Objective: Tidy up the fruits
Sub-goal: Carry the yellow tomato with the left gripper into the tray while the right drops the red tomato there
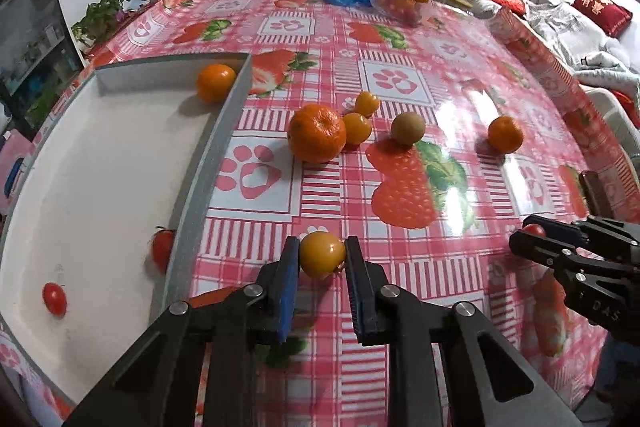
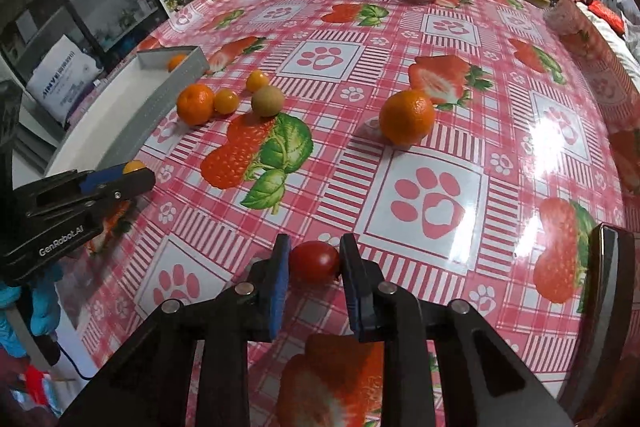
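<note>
We find the tray at the table's left, one mandarin in its far corner and two tomatoes nearer us. Right of its wall lie a large mandarin, two kumquats (touching it), a kiwi, then another mandarin. A bowl stands far behind.

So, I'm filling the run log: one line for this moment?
left hand-held gripper: shut on small orange fruit | right hand-held gripper: shut on cherry tomato | tray: three fruits
</note>
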Available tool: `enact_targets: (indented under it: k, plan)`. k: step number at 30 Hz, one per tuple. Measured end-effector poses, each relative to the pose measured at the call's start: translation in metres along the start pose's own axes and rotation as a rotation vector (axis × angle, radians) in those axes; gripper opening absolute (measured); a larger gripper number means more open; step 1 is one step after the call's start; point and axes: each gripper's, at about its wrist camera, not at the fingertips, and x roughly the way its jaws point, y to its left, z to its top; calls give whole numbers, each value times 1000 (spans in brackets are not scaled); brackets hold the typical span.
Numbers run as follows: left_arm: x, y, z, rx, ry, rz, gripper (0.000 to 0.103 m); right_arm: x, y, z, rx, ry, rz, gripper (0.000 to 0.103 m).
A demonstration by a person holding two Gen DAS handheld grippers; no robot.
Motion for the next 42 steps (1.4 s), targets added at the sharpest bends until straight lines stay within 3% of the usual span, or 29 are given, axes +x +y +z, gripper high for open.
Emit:
enact_targets:
  k: [15,30,42]
  plan:
    - [-47,26,2,-27,-63,47,24,-14,34,25,-13,-23,57,27]
    - [-59,104,-7,-114,-83,192,24,11,135,74,-103,4,146,27]
    - [-51,145,-8,-180,-75,248,24,49,194,97,-127,59,196,27]
